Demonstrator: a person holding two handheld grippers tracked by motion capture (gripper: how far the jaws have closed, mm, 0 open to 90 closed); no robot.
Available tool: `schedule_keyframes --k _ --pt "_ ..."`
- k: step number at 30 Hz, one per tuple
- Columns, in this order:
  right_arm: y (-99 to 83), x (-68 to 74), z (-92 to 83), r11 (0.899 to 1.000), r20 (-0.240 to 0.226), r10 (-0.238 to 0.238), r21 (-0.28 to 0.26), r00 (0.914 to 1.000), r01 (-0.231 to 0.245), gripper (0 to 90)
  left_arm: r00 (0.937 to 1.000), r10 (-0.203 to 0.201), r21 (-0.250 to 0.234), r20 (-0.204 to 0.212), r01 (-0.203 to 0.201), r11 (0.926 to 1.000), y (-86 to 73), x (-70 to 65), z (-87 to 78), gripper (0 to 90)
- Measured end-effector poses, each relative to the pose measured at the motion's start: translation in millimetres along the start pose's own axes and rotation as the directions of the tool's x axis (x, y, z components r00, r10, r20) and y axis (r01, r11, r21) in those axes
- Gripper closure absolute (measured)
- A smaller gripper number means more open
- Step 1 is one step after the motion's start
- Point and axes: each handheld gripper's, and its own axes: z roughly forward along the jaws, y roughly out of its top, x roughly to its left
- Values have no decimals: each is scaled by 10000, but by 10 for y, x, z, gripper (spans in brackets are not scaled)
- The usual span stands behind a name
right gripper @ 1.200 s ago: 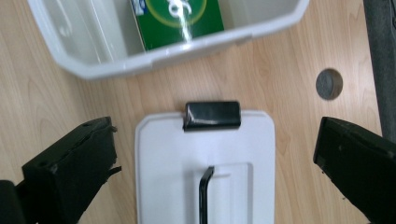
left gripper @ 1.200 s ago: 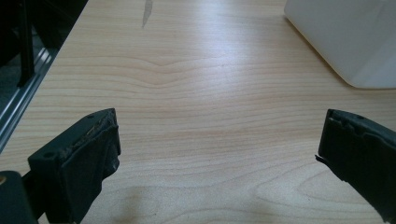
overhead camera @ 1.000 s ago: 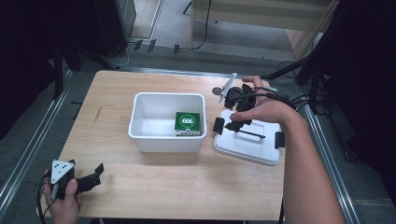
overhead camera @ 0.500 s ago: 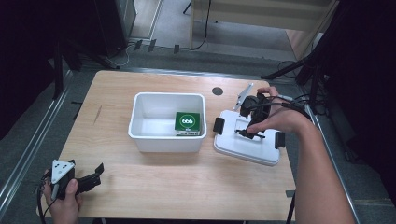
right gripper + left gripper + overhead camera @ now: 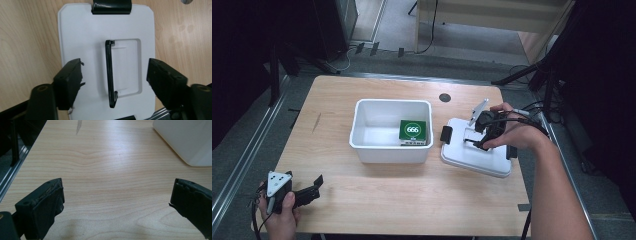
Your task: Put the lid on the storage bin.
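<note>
A white lid [image 5: 472,157] with a black handle [image 5: 109,72] lies flat on the table, right of a white bin [image 5: 389,152]. A green box [image 5: 413,131] marked 666 sits inside the bin. My right gripper [image 5: 473,142] hangs low over the lid, pointing down. In the right gripper view its jaws [image 5: 115,68] straddle the handle with a gap on each side. They have just been closing, and the pads are clear of the handle. My left gripper [image 5: 316,187] rests at the table's front left corner, open with nothing between its jaws [image 5: 117,195].
Black latches [image 5: 111,6] sit at the lid's ends. A small dark round hole [image 5: 445,97] marks the tabletop behind the bin. A metal rail [image 5: 242,165] runs along the table's left edge. Bare wood [image 5: 412,200] stretches across the front.
My right hand has come down and nearer over the lid, and its jaws have narrowed around the handle. The left hand has stayed put.
</note>
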Motion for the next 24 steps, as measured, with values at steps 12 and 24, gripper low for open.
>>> schedule_keyframes --k 12,24 --pt "-107 -20 263 9993 -353 -336 160 9988 342 509 10000 4 -1 -2 -4 10000 0 4 0 0" --pt "-194 -36 452 9974 -92 -333 631 9994 338 664 10000 -27 2 -29 27 10000 0 6 -2 0"
